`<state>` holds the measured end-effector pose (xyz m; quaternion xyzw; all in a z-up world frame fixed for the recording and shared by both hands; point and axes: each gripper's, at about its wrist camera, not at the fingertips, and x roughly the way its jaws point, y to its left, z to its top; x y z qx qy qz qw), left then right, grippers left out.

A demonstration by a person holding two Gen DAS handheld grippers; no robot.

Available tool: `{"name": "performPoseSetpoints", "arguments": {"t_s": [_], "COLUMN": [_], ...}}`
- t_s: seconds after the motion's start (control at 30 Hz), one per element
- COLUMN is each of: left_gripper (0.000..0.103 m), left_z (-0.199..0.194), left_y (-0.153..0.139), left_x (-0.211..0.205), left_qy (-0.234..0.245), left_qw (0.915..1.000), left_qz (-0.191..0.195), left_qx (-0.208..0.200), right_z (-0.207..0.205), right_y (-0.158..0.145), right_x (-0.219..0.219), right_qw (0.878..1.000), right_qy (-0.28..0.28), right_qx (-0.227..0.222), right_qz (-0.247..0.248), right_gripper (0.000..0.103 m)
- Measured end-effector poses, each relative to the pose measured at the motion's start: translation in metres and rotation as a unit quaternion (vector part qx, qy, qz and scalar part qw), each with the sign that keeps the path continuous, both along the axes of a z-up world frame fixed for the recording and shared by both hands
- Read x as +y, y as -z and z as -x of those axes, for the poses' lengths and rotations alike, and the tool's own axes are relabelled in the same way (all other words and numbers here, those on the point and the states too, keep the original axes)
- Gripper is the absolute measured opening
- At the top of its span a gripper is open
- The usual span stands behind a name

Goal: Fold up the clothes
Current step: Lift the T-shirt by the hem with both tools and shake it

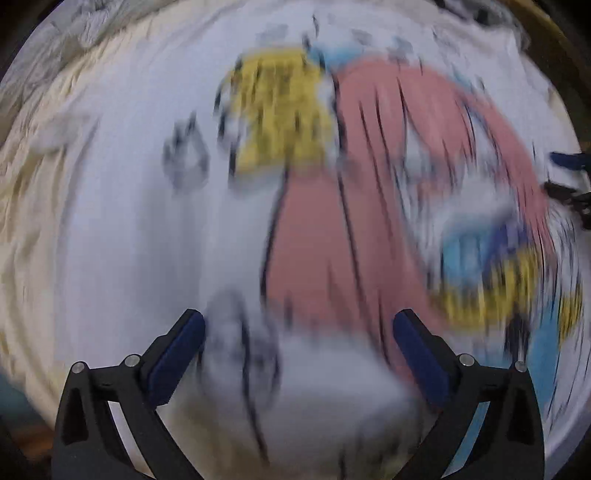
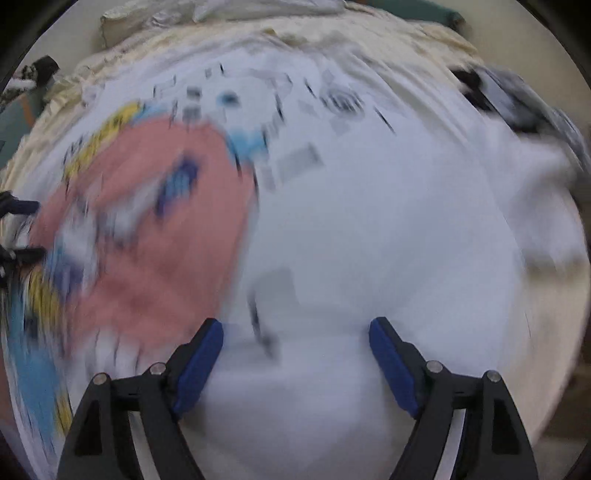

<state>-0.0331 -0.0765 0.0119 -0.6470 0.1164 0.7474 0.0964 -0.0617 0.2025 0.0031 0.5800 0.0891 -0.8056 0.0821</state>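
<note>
A white T-shirt with a big pink, yellow and blue cartoon print lies spread on a cream bedsheet; both views are motion-blurred. My left gripper points down over the shirt near its front edge, jaws wide apart, blue pads touching no cloth that I can make out. In the right wrist view the same shirt fills the frame, print at the left. My right gripper hangs above plain white cloth, jaws apart with nothing gripped. The other gripper's dark tips show at the right edge.
The cream bedsheet rings the shirt. A rumpled pillow or blanket lies at the far side. A dark grey garment sits at the upper right of the right wrist view. A dark object lies at the far left.
</note>
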Motion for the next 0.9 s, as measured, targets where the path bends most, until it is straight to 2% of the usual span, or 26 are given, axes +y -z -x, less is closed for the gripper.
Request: {"name": "performPoseSetpoints", "arguments": {"t_s": [0.1,0.13,0.17,0.2,0.27,0.33,0.4,0.43,0.5,0.53,0.6,0.63,0.7,0.8,0.87,0.9], "left_gripper": [0.103,0.103,0.103,0.102,0.102,0.102,0.102,0.102,0.102,0.102,0.103,0.103,0.103,0.103,0.103,0.102], "left_z": [-0.034,-0.040,-0.045,-0.048,-0.046,-0.041,-0.036,-0.036,-0.043,-0.049,-0.070,-0.082,-0.104,-0.134,-0.147,-0.150], "left_y": [-0.001,-0.003,-0.006,-0.011,-0.027,-0.042,-0.051,-0.047,-0.029,-0.018,-0.010,-0.007,-0.005,-0.005,-0.003,-0.005], "left_x": [-0.003,-0.005,-0.008,-0.010,-0.007,0.005,0.021,0.033,0.054,0.062,0.072,0.077,0.076,0.076,0.074,0.072], "left_qy": [0.037,0.047,0.055,0.056,0.039,0.006,-0.021,-0.022,-0.018,-0.017,0.003,0.016,0.016,0.035,0.037,0.038], "left_qw": [0.9975,0.9960,0.9948,0.9948,0.9983,0.9998,0.9977,0.9972,0.9984,0.9988,0.9997,0.9998,0.9994,0.9970,0.9931,0.9921], "left_qz": [0.024,0.029,0.034,0.037,0.014,-0.020,-0.049,-0.053,-0.048,-0.046,-0.024,-0.010,-0.015,-0.020,-0.036,-0.041], "left_qx": [-0.056,-0.070,-0.078,-0.076,-0.042,0.002,0.041,0.048,0.024,0.000,-0.004,0.000,-0.026,-0.066,-0.106,-0.112], "right_z": [-0.056,-0.068,-0.078,-0.080,-0.078,-0.071,-0.056,-0.049,-0.042,-0.047,-0.070,-0.085,-0.124,-0.183,-0.216,-0.227], "right_y": [-0.005,-0.006,-0.007,-0.013,-0.036,-0.060,-0.073,-0.068,-0.046,-0.028,0.001,0.005,0.002,-0.003,-0.003,-0.004], "right_x": [0.011,0.014,0.019,0.020,0.012,-0.005,-0.028,-0.038,-0.060,-0.066,-0.075,-0.076,-0.073,-0.048,-0.020,-0.008], "right_qw": [0.999,0.997,0.995,0.994,0.996,0.999,0.999,0.999,0.998,0.999,0.999,0.999,0.999,0.997,0.991,0.987], "right_qy": [-0.008,-0.008,0.001,0.009,0.015,0.013,0.018,0.022,0.028,0.028,0.013,0.006,-0.001,0.012,0.046,0.062], "right_qx": [-0.026,-0.050,-0.081,-0.086,-0.056,-0.002,0.039,0.036,0.011,-0.011,-0.047,-0.039,-0.029,-0.070,-0.121,-0.144], "right_qz": [-0.040,-0.053,-0.060,-0.061,-0.065,-0.051,-0.005,0.018,0.048,0.041,0.014,0.000,-0.025,-0.015,0.014,0.030], "right_gripper": [0.083,0.083,0.083,0.083,0.083,0.083,0.083,0.083,0.083,0.083,0.083,0.083,0.083,0.083,0.083,0.083]}}
